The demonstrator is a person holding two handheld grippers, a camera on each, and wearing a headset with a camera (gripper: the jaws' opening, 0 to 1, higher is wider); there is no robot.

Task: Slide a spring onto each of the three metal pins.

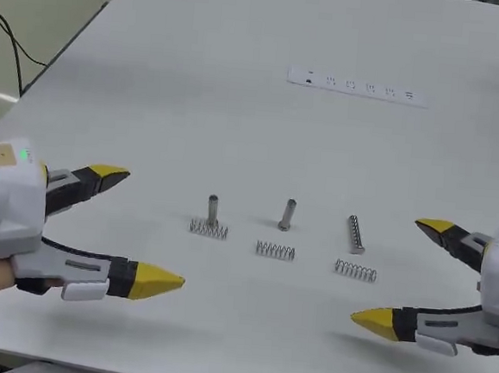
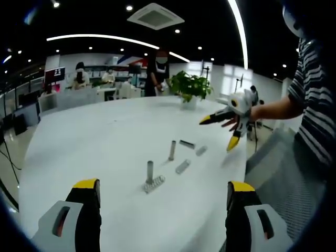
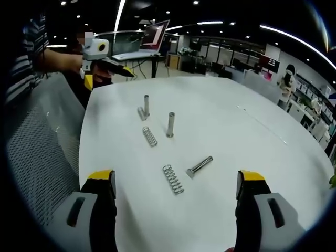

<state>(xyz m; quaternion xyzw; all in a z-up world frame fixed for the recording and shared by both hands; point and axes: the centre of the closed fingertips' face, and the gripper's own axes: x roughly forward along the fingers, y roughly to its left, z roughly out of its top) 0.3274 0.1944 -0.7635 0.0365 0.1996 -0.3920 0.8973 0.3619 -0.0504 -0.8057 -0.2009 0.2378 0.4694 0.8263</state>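
L gripper (image 1: 149, 227) & R gripper (image 1: 388, 269): jaws wide apart, empty, tips facing inward, seemingly level

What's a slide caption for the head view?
Left gripper and right gripper, both open, flank three pins, three loose springs.

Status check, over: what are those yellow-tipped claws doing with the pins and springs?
Left gripper, right gripper open, empty. Three springs loose on table; right pin lying flat. Nothing blocking.

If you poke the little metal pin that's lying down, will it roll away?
Probably: the small silver metal pin lying on its side is round, and the white table looks smooth. Its wider head would likely curve the roll.
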